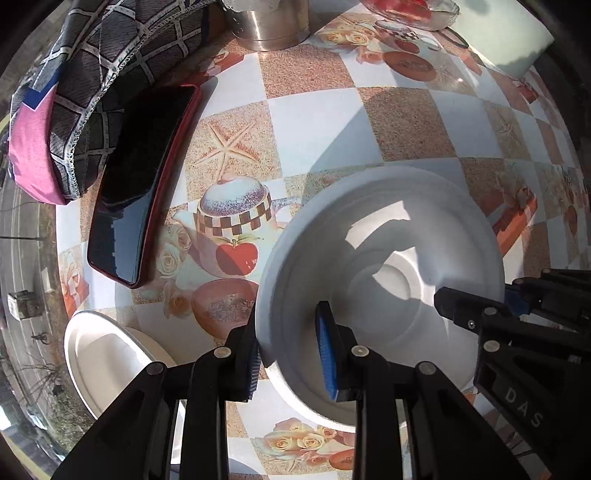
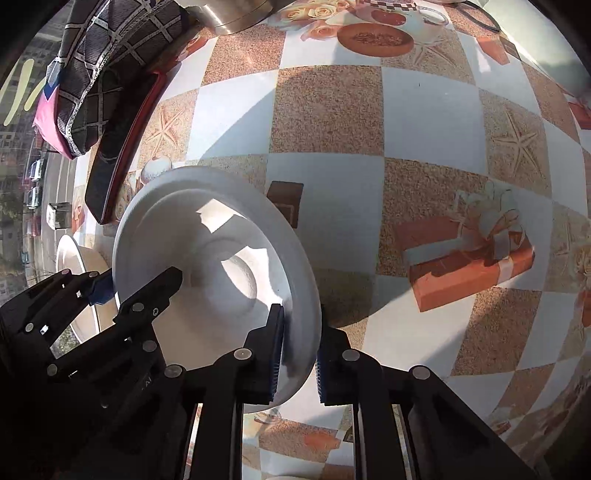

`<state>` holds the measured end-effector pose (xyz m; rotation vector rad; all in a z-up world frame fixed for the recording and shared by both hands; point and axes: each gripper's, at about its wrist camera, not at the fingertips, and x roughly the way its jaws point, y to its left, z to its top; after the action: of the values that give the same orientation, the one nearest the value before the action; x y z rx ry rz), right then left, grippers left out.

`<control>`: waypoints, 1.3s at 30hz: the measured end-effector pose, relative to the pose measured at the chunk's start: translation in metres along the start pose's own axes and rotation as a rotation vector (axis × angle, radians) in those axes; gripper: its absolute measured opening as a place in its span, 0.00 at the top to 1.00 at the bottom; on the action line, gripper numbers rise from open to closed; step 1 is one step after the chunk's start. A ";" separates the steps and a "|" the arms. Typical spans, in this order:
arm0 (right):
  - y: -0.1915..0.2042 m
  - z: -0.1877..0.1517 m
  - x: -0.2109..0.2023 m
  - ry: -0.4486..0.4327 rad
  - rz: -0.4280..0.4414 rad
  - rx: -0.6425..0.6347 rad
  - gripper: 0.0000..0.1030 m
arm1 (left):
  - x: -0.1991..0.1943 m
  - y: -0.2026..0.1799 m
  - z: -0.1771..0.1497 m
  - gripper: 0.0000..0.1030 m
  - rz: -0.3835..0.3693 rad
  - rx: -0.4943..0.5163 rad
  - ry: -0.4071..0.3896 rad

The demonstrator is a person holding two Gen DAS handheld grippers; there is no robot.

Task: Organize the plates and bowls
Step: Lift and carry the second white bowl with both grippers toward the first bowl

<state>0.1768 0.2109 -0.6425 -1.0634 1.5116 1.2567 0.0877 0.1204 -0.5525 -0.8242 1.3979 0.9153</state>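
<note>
Left gripper (image 1: 291, 363): its two blue-padded fingers straddle the near-left rim of the white bowl (image 1: 384, 258), one pad outside the wall, the other inside the basin. The gap between the pads looks wider than the wall, and whether they press on it cannot be told.

Right gripper (image 2: 297, 363): its fingers straddle the opposite, right-hand rim of the same bowl (image 2: 207, 258). The left pad sits inside the bowl close against the wall; the right pad stands just outside with a narrow gap showing. Firm contact cannot be confirmed.

The bowl lies between the two grippers, each gripper's tip visible in the other's view. It appears tilted, but whether it rests on the tablecloth (image 1: 399, 122) or is lifted clear cannot be told. Its interior is bare, with sunlight patches and finger shadows across it.

Outward from the bowl: a white plate (image 1: 107, 362) lies to the left near the table edge, partly hidden behind the left gripper. A dark phone in a red case (image 1: 140, 184) lies flat further back on the left, with patterned fabric (image 1: 92, 74) beside and partly over it. A steel container (image 1: 269, 26) stands at the far edge.
</note>
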 end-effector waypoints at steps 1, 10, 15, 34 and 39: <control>-0.003 -0.007 0.002 0.003 -0.012 -0.008 0.84 | 0.001 -0.008 -0.007 0.72 -0.010 0.010 0.003; -0.024 -0.088 0.019 0.031 -0.041 0.016 0.83 | 0.001 -0.057 -0.072 0.72 -0.037 0.104 0.011; -0.027 -0.128 0.031 0.024 -0.042 0.032 0.83 | 0.003 -0.074 -0.104 0.72 -0.040 0.108 0.009; -0.018 -0.112 -0.040 -0.030 -0.080 0.043 0.83 | -0.051 -0.069 -0.112 0.71 -0.066 0.109 -0.049; -0.015 -0.129 -0.065 -0.046 -0.079 0.061 0.79 | -0.075 -0.068 -0.141 0.71 -0.099 0.143 -0.061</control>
<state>0.1944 0.0863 -0.5700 -1.0385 1.4500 1.1658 0.0902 -0.0389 -0.4845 -0.7447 1.3412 0.7494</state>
